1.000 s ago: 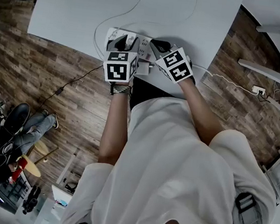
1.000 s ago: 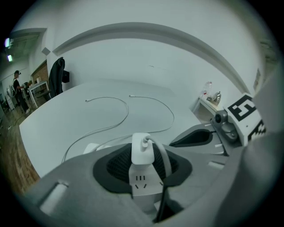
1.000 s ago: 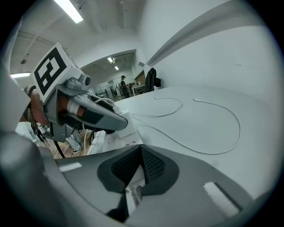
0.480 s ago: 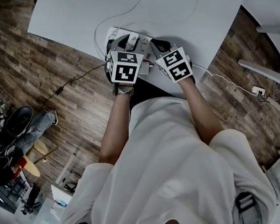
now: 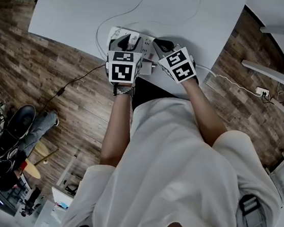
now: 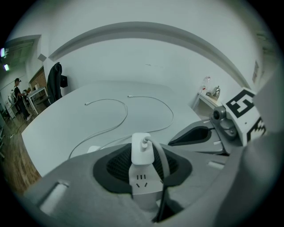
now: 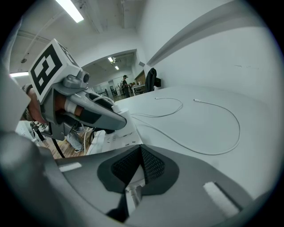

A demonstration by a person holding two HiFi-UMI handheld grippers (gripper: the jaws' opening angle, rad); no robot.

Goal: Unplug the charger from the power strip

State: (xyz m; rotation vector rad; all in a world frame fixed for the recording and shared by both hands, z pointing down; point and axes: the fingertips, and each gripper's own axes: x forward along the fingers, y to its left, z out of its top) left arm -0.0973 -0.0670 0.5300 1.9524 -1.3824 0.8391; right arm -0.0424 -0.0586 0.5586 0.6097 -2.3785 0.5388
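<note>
I am clamping the left gripper (image 6: 143, 160) on the charger (image 6: 141, 146), which is sticking straight up out of the power strip (image 6: 142, 185), so I judge the pull is running along that axis. The right gripper (image 7: 140, 155) is pinching the strip's end, pinning it to the white table (image 5: 77, 10) over the wood floor (image 5: 57, 90).

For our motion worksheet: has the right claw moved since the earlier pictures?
No: the right claw keeps its place against the power strip.
</note>
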